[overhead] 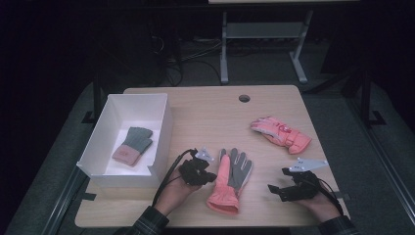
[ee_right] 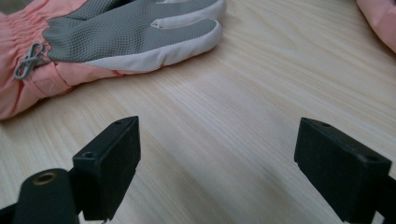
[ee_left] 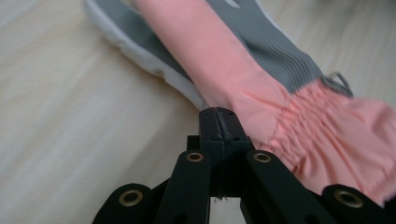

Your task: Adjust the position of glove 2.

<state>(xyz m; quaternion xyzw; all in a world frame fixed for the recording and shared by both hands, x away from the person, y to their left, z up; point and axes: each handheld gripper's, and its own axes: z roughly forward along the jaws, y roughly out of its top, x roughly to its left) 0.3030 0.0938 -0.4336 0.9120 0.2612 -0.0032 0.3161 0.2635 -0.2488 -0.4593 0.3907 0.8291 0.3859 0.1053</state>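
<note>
Left gripper (ee_left: 218,122) pinched at pink glove (ee_left: 243,79) (palm up) — right gripper (ee_right: 217,154) agape

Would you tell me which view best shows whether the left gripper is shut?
The left gripper view: the left gripper has its fingers pressed together at the glove edge. The high view shows that gripper small beside the glove, fingers unclear. The right gripper view shows the glove's palm.

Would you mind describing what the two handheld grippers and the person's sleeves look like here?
Both grippers are black, with blocky square jaws and brass-ringed holes along their linkages. The left gripper and the right gripper each carry a grey three-cornered plate on top and trail a black cable. The person's sleeves are dark plaid.
</note>
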